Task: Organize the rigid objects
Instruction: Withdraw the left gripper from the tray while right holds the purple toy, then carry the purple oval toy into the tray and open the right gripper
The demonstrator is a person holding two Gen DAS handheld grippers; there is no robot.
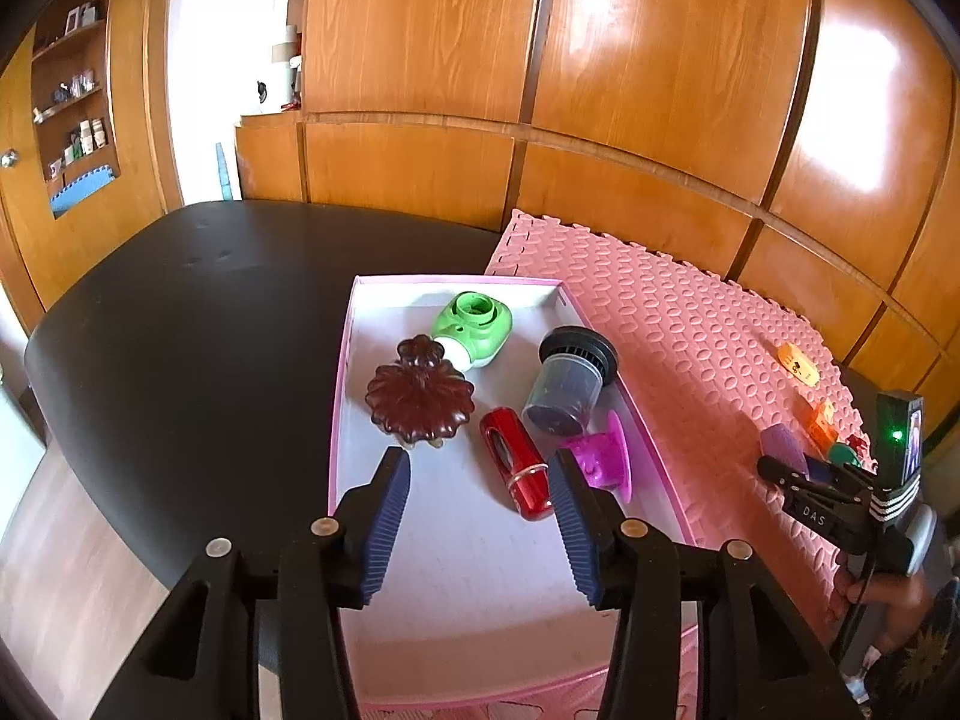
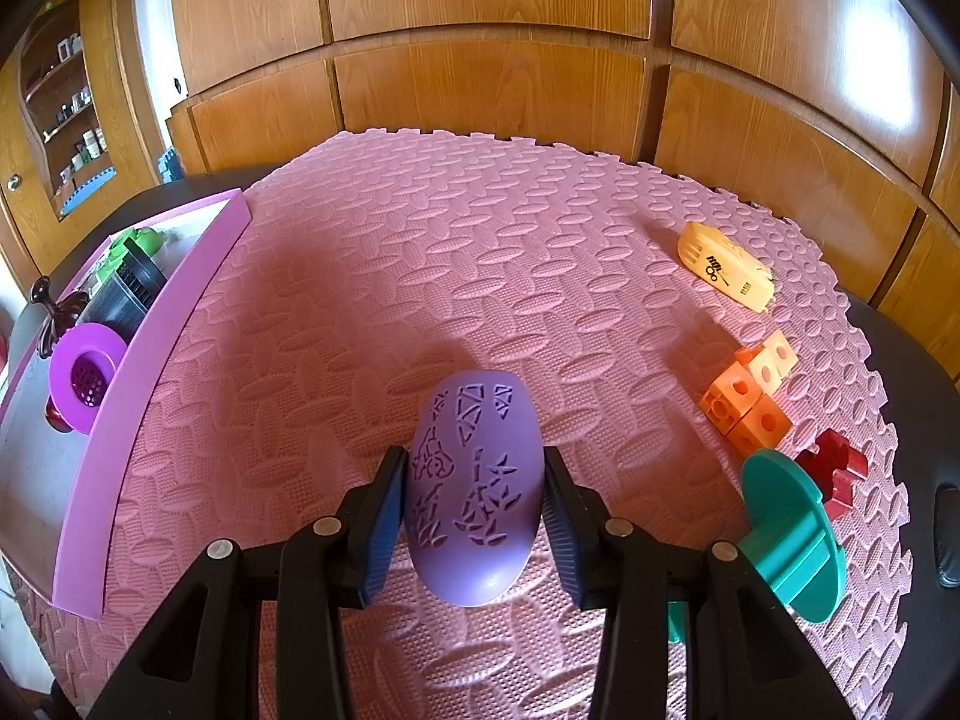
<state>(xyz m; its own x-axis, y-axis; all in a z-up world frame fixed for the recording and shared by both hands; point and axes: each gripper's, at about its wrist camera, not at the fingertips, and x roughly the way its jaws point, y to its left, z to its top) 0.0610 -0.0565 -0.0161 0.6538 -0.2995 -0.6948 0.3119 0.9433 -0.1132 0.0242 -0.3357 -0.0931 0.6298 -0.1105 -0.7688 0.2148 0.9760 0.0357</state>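
Observation:
My left gripper [image 1: 480, 468] hangs open over the white tray [image 1: 456, 570] with the pink rim, nothing between its blue pads. In the tray lie a green piece [image 1: 474, 330], a brown flower-shaped lid [image 1: 417, 402], a red cylinder [image 1: 516, 462], a dark grey filter cup [image 1: 567, 387] and a magenta strainer [image 1: 600, 459]. My right gripper [image 2: 474, 462] is shut on a purple oval shell [image 2: 474, 498] with cut-out patterns, low over the pink foam mat [image 2: 420, 240]. The left wrist view shows that gripper [image 1: 786, 468] at the far right.
On the mat's right side lie a yellow piece [image 2: 723, 267], joined orange cubes [image 2: 750, 396], a red block [image 2: 834, 468] and a teal spool [image 2: 786, 534]. The tray's rim [image 2: 150, 372] borders the mat on the left. Wooden panels stand behind the black table [image 1: 180, 330].

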